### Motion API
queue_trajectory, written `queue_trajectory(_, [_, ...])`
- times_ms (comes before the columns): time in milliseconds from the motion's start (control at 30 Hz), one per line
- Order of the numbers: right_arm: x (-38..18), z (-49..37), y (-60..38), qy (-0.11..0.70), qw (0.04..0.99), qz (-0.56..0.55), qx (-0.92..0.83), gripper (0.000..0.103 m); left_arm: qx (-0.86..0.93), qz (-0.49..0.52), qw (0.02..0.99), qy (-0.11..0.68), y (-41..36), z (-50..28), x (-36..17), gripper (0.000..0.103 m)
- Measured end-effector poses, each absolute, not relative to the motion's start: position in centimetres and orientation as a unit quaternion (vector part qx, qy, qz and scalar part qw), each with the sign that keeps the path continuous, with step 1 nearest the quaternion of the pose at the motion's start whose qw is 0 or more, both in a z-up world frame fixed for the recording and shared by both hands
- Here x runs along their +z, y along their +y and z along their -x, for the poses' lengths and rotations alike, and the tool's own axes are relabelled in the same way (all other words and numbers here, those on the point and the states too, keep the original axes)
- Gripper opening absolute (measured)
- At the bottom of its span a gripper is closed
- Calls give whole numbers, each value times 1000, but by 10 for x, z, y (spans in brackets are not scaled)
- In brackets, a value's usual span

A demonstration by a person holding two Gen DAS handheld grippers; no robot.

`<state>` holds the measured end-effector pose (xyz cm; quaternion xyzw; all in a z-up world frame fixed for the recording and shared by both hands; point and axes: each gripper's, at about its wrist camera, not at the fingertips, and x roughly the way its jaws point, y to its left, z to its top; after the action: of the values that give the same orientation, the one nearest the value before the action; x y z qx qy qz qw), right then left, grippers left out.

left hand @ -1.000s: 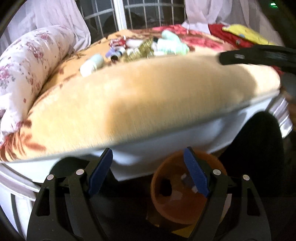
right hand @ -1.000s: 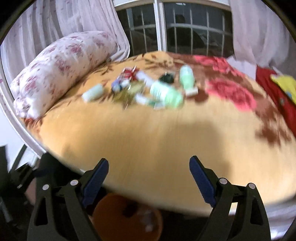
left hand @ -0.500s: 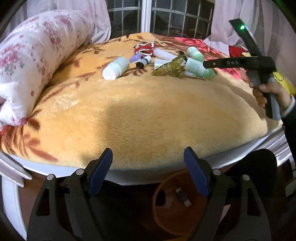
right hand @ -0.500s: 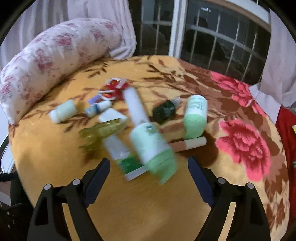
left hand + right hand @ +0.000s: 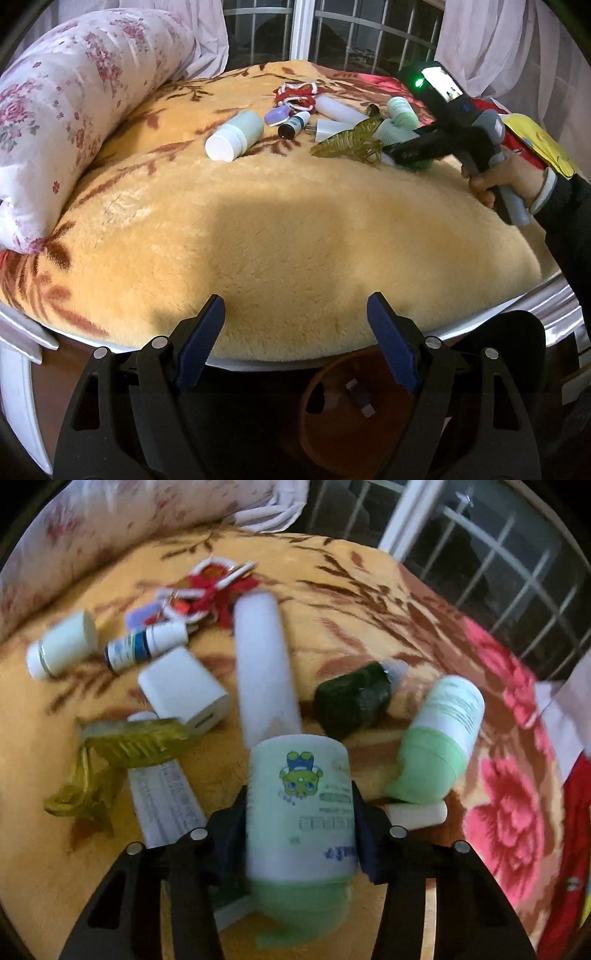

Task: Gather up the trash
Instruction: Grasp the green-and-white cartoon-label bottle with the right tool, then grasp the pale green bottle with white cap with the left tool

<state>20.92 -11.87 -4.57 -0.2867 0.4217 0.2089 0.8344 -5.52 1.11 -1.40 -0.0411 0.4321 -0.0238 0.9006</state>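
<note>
Right hand-held gripper (image 5: pixel 300 834) has just been closing, and its blue pads now sit against both sides of a green bottle (image 5: pixel 299 812) with a cartoon label, lying on the bed's yellow blanket (image 5: pixel 51 746). From the left wrist view, this gripper reaches into the pile from the right, a hand (image 5: pixel 506 177) on its grey handle and a green light on top.

Places below are given from the green bottle, in the right wrist view. Just beyond it lies a long white tube (image 5: pixel 262 668), end to end with it. To its right rests a second green bottle (image 5: pixel 439 738), with a small white stick (image 5: pixel 417 814) just beside it. Between that second bottle and the tube lies a dark green bottle (image 5: pixel 354 698). To its left are a flat white tube (image 5: pixel 166 805) and a yellow-green clip (image 5: pixel 122 749) lying over it; beyond them a white charger (image 5: pixel 184 690), a small dropper bottle (image 5: pixel 147 648) and a pale jar (image 5: pixel 61 644) with a white cap. Farther back is a red and white tangle (image 5: pixel 207 587). A floral pillow (image 5: pixel 122 517) lines the far left edge of the bed.

Left hand-held gripper (image 5: pixel 295 336) hangs wide open with nothing between its pads, at the bed's near edge, well apart from the bottle. Below it stands a brown bin (image 5: pixel 332 406) with small scraps inside.
</note>
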Motion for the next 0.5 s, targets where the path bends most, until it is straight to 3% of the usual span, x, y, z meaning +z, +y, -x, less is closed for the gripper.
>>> queue_trajectory(167, [-34, -199, -128, 417, 847, 259, 203, 47, -23, 43, 900, 433, 10, 53, -12, 77])
queue_trajectory(367, [14, -170, -184, 415, 873, 86, 243, 47, -23, 24, 905, 425, 23, 30, -3, 77])
queue_trajectory(500, [15, -138, -213, 419, 881, 19, 220, 47, -28, -20, 908, 418, 36, -20, 2, 77])
